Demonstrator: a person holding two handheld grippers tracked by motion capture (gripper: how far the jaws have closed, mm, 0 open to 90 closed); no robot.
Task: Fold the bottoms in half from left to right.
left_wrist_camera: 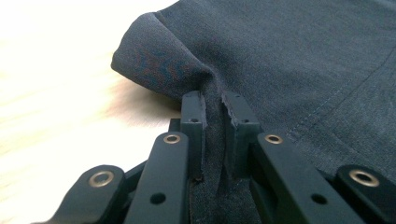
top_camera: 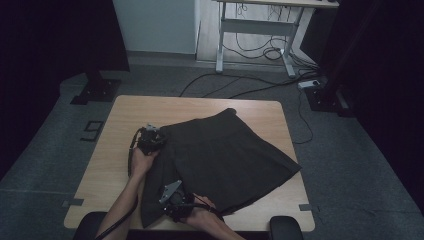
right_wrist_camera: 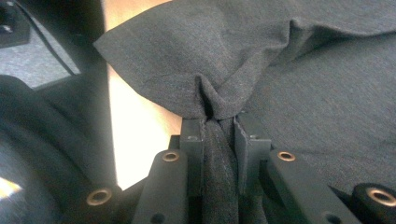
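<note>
Gripping dark skirt (top_camera: 225,155) on table (top_camera: 125,115), we had both tongs clenched on its left side: left gripper (top_camera: 159,138) at waistband corner, right gripper (top_camera: 172,200) at hem. Skirt lay rightward from both; held edge ran far to near.

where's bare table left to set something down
Bare wood runs along the table's far edge behind the skirt, and down the left side beside the left tongs. The near edge is crowded: skirt hem, right tongs, both forearms.
</note>
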